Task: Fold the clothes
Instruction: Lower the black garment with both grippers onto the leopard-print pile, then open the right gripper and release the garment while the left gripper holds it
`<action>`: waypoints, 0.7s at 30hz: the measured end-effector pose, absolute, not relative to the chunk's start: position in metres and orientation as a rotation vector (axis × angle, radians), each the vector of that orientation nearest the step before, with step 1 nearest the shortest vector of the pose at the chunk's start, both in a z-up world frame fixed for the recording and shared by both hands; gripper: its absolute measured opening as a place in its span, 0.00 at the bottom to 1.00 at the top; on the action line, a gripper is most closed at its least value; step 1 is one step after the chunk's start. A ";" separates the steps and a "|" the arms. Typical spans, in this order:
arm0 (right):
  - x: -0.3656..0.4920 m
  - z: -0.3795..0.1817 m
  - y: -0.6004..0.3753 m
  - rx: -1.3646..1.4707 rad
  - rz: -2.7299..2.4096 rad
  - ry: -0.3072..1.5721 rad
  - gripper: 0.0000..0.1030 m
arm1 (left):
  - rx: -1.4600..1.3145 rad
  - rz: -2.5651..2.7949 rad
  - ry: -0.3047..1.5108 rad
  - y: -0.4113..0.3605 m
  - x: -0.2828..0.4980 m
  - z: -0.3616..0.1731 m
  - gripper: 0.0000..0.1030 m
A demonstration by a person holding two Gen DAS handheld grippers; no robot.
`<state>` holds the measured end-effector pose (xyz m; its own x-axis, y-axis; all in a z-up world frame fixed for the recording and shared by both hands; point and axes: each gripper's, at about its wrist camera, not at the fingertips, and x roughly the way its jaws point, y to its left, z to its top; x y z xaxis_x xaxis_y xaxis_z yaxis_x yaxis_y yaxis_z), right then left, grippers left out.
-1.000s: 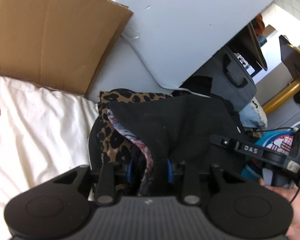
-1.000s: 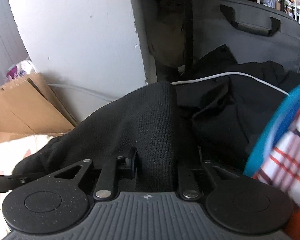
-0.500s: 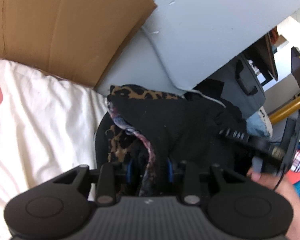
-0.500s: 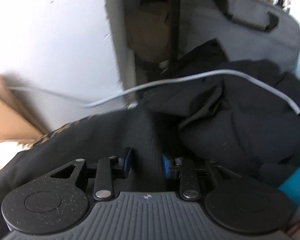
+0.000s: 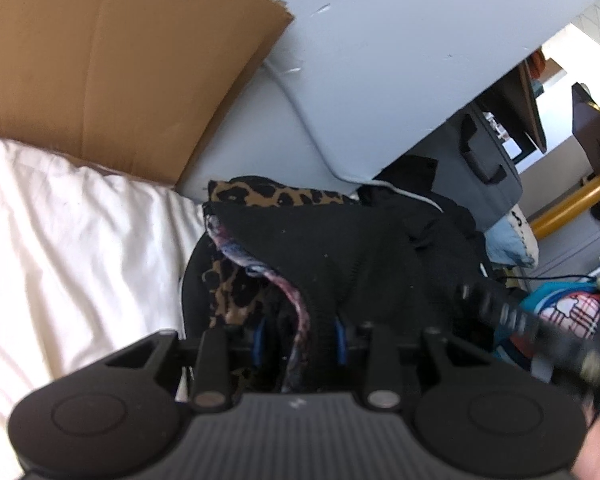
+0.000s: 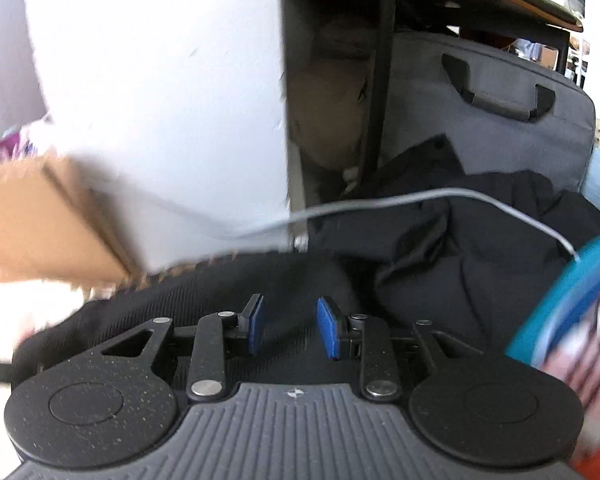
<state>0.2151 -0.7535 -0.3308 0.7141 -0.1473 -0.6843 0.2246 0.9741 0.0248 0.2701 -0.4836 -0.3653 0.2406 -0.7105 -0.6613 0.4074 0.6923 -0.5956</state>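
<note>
A black knit garment [image 5: 320,248] lies bunched over a leopard-print piece [image 5: 260,198] at the edge of the white bedsheet [image 5: 60,260]. My left gripper [image 5: 300,340] is shut on a fold of the black knit together with a pink patterned strip of cloth. In the right wrist view the same black knit [image 6: 204,292] lies flat under my right gripper [image 6: 290,326], whose blue pads [image 6: 256,324] stand apart with nothing between them. A blurred black finger [image 5: 500,312] of the right gripper crosses the left wrist view at the right.
Brown cardboard [image 5: 100,60] and a pale grey panel [image 5: 380,60] stand behind the clothes. A dark jacket [image 6: 460,272] with a white cable [image 6: 420,196] over it, a grey carry bag [image 6: 500,120] and a blue-edged plaid item [image 6: 560,300] crowd the right.
The right gripper has let go of the black knit, its jaws now apart, and it has shifted sideways. The knit has dropped flat. The left gripper keeps its hold.
</note>
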 end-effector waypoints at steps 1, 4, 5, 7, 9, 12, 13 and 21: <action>0.210 -0.337 -0.751 0.104 -0.203 0.760 0.34 | -0.334 -0.780 1.085 -0.483 0.271 -0.367 0.34; 0.194 -0.358 -0.747 0.096 -0.210 0.800 0.33 | -0.348 -0.778 1.101 -0.482 0.273 -0.369 0.36; 0.188 -0.364 -0.746 0.092 -0.213 0.805 0.33 | -0.353 -0.779 1.108 -0.482 0.274 -0.368 0.38; 0.182 -0.373 -0.747 0.094 -0.218 0.807 0.33 | -0.359 -0.787 1.120 -0.482 0.275 -0.367 0.38; 0.181 -0.381 -0.750 0.091 -0.236 0.811 0.33 | -0.347 -0.792 1.118 -0.483 0.275 -0.365 0.38; 0.189 -0.389 -0.762 0.102 -0.293 0.820 0.33 | -0.322 -0.791 1.108 -0.486 0.275 -0.365 0.38; 0.193 -0.392 -0.766 0.110 -0.309 0.823 0.33 | -0.327 -0.789 1.111 -0.485 0.276 -0.366 0.38; 0.189 -0.374 -0.758 0.147 -0.306 0.746 0.33 | -0.307 -0.808 1.106 -0.481 0.280 -0.355 0.43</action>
